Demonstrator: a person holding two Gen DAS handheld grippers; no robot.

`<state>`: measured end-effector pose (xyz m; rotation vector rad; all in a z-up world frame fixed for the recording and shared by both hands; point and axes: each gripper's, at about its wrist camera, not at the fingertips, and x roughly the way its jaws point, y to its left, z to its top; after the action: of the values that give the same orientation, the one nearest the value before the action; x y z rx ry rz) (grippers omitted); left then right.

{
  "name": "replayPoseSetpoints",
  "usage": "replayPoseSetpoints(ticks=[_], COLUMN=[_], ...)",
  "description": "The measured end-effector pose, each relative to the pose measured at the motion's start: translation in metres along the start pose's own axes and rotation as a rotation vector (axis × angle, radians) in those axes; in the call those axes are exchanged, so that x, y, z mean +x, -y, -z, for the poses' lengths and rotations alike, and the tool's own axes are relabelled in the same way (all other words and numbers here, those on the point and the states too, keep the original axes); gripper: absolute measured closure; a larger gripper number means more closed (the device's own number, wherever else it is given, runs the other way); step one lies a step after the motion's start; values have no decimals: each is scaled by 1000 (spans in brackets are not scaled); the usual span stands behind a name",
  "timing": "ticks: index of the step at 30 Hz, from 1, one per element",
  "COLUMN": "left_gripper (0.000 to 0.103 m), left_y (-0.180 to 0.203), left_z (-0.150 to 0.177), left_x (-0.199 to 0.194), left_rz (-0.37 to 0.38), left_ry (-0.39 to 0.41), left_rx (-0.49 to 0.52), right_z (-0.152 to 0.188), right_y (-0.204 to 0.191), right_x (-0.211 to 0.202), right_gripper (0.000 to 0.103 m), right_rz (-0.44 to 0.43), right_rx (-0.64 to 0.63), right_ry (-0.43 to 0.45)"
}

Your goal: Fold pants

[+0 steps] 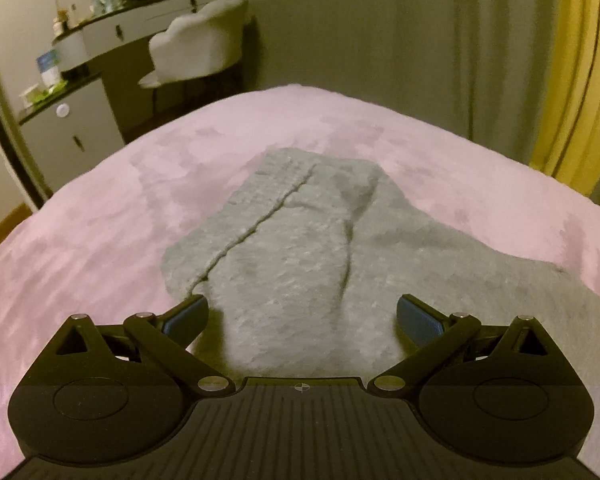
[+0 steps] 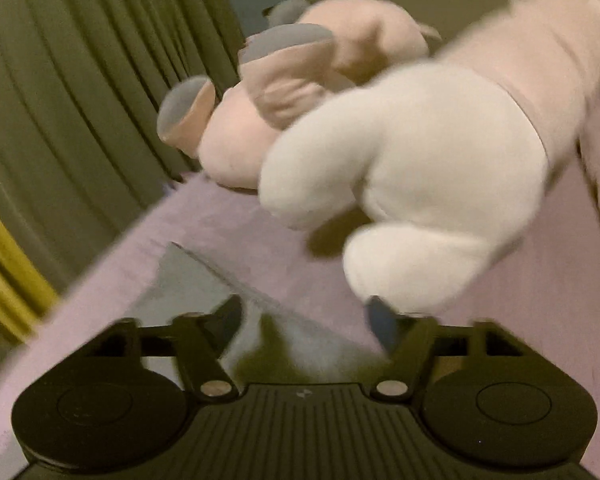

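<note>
Both claws wide open; grey pants (image 1: pixel 300 248) lie just below left gripper (image 1: pixel 302 316)

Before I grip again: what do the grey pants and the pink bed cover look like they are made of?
Grey pants: seemingly a soft, thick knit or fleece, matte; the surface looks nubbly and the creases are rounded, not sharp. Pink bed cover: likely plush or short-pile fleece; it shows darker and lighter brushed patches, no sheen. The fibre itself can't be told from either view.

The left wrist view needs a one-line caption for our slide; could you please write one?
Left gripper, fingers open, above grey pants lying flat on a pink bedspread.
</note>
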<state>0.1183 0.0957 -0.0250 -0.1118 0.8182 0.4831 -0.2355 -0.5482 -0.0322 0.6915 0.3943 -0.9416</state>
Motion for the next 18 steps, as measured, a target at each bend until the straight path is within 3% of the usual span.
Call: replayPoseSetpoints(ticks=[5, 7, 13, 18], left_gripper=[0, 0, 0, 0], left_y=[6, 5, -1, 0], left_z=[2, 2, 1, 2], left_x=[3, 3, 6, 7], left_rz=[-3, 3, 14, 11], left_ry=[-18, -21, -41, -48], left_rx=[42, 40, 2, 8], right_z=[23, 29, 25, 28], right_y=[38, 54, 53, 38], right_x=[-25, -19, -6, -2], right_gripper=[7, 4, 4, 4], right_rz=[31, -11, -143, -166], right_rx=[59, 147, 224, 150], right_ry=[-46, -92, -125, -122])
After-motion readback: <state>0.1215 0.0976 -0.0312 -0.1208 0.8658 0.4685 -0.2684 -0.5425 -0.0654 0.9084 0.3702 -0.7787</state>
